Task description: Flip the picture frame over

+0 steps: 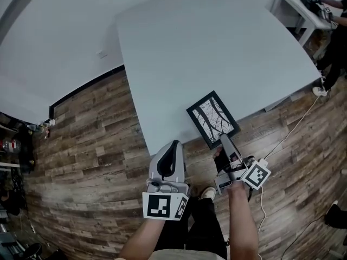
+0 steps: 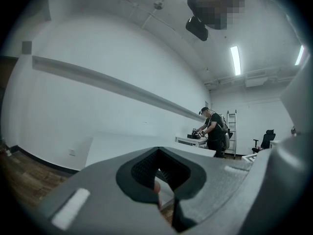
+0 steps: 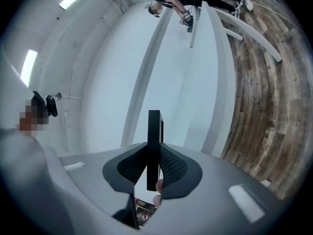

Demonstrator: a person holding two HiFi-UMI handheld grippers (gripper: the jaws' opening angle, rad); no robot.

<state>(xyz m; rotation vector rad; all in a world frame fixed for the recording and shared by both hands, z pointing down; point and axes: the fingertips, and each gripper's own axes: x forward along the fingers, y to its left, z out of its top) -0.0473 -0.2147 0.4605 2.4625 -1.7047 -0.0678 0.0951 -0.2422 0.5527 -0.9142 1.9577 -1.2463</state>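
Observation:
A black picture frame with a branch drawing facing up lies at the near edge of the white table. My right gripper is shut on its near corner; in the right gripper view the frame shows edge-on between the jaws. To the frame's left, my left gripper hovers by the table's near corner, shut with nothing in it; its view looks out over the tabletop toward the wall.
Wood floor surrounds the table. A white cable runs across the floor at right. A person stands at a second white table at far right, also seen as a person in the left gripper view.

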